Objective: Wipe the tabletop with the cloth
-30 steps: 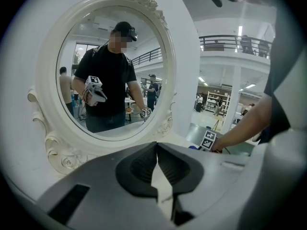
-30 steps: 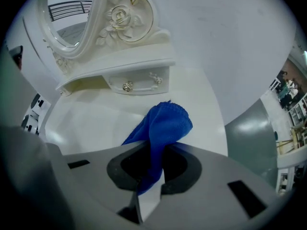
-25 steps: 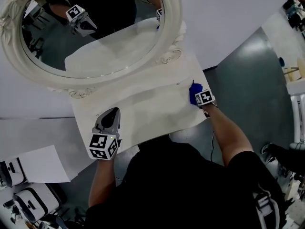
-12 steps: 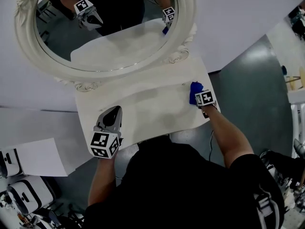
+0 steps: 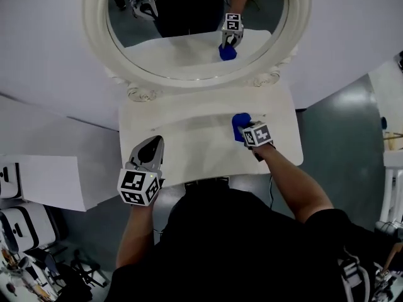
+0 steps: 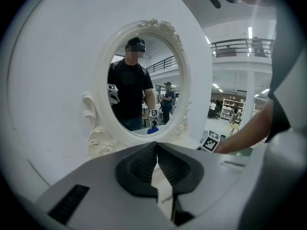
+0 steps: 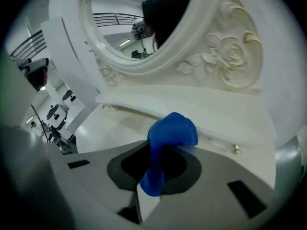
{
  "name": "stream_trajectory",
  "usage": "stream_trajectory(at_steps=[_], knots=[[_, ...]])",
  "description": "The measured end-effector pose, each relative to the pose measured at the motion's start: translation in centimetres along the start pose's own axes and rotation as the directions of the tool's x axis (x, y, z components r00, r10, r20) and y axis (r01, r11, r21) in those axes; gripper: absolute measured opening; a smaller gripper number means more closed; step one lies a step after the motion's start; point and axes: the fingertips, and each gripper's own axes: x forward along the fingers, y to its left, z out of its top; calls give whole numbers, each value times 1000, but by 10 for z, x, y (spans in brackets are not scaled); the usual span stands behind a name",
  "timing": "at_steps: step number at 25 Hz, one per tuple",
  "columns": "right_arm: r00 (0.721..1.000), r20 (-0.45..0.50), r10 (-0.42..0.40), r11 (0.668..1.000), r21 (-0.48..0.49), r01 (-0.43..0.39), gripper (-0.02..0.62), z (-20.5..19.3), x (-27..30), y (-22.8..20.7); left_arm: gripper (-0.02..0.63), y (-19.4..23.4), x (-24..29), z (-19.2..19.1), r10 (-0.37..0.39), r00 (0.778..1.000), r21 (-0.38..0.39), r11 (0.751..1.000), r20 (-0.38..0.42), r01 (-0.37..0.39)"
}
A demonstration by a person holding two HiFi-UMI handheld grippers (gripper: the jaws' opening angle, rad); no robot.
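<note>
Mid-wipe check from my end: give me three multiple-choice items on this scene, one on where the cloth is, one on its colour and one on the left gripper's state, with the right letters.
1. Where is the cloth on the tabletop?
A. at the front left corner
B. right of centre, in front of the mirror
C. draped over the mirror's frame

2. What colour is the cloth?
A. red
B. yellow
C. blue

3. How do the left gripper's jaws stand?
A. together, with nothing between them
B. wide apart
C. closed on the cloth

Answers:
1 B: the head view shows it in the right gripper, right of the tabletop's middle.
2 C: it is blue in both the head view and the right gripper view.
3 A: the left gripper view shows the jaw tips meeting with nothing between them.
</note>
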Motion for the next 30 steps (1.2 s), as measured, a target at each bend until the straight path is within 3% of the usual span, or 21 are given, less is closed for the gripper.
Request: stream_trajectory(at_steps=[6,14,19,24,30], knots=[[982,8,190,969,-162,-186,38,59,42,132,12,42,-53,-7,93,994,-48,995,50,-91],[913,-93,397,861,-308,-405,38,85,93,302,12,87,-118,-23,231,969,-111,969,87,-221],[860,-142,490,813,-283,-509,38,74,120,387,12,111,-153,-38,293,953,-141,950,79,-280],[824,-202,529,772,-289,-567,38,57,145,450,12,131,-187,-56,346,936,-171,928,62,-332],[791,-271,548,749,-262,-609,38,28,174,507,13,150,-216,-77,381,924,-193,909,27,-370]])
